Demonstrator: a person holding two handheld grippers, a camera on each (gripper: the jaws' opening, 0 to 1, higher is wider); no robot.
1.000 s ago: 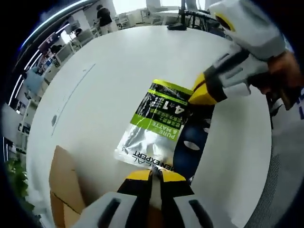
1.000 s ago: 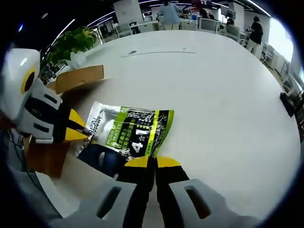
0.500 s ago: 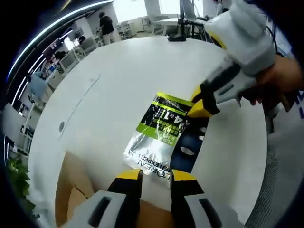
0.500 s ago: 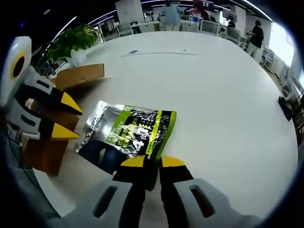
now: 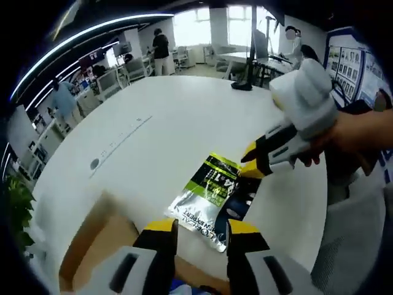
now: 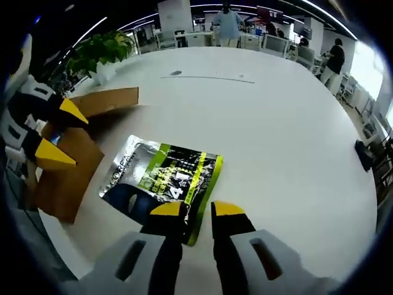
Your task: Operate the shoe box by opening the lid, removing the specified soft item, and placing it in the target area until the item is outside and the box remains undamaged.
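At the left stood the open cardboard shoe box (image 6: 67, 161), and my left gripper (image 5: 198, 227) hovered above its near edge with jaws parted, holding nothing. Right of the box the silver-and-green pouch (image 6: 164, 179) lay flat on the white table (image 6: 276, 123). My right gripper (image 6: 198, 209) hung just over the pouch's near edge, jaws apart and empty.

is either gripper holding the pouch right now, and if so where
Nothing is held. The left gripper and the right gripper both have their jaws apart, and the silver and green pouch lies flat on the white table beside the open cardboard box.
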